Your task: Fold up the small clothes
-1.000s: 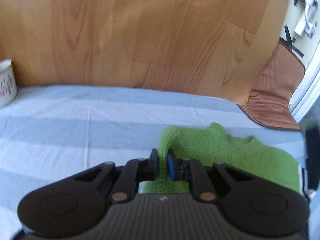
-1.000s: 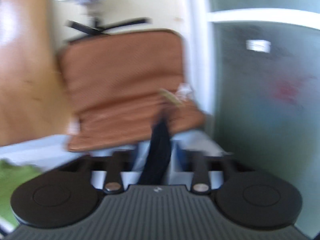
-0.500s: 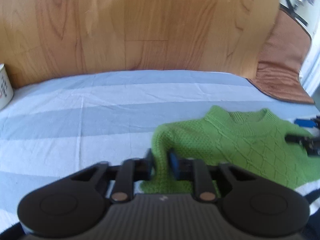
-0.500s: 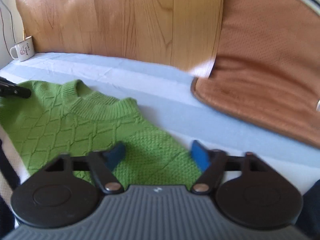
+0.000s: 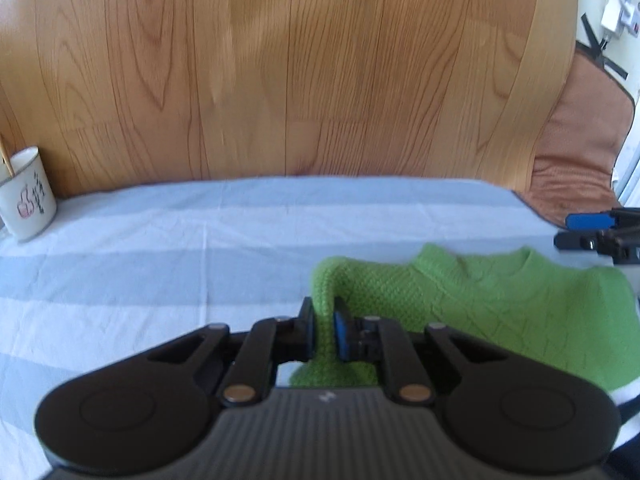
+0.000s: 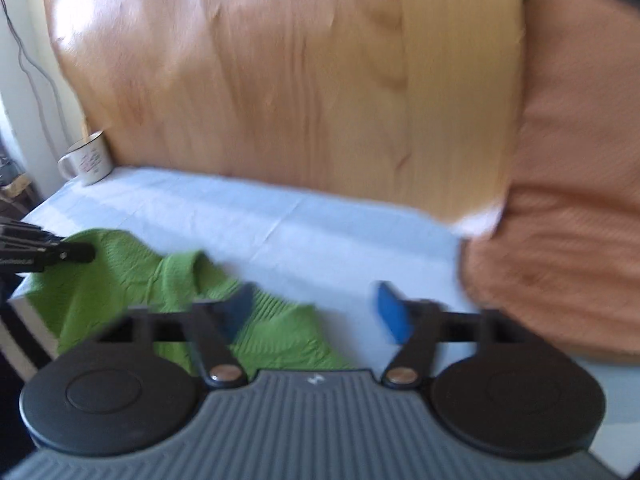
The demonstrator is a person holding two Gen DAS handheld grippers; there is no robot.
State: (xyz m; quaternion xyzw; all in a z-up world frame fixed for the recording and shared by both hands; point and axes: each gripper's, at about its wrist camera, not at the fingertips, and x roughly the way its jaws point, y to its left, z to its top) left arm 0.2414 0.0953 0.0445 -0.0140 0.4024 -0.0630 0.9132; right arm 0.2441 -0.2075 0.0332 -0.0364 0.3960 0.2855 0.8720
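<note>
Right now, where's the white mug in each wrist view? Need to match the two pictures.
Left wrist: white mug at the far left edge, on the striped sheet against the wooden board.
Right wrist: mug at upper left, at the sheet's far corner, below the same board.
Shared landmark: green sweater, lower right in the left view, lower left in the right.

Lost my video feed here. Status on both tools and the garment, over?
Left tool shut on green sweater, pinching a raised fold. Right tool opening, nothing gripped, over the sweater's edge. Mug far off at the sheet's corner, nothing in the way.
</note>
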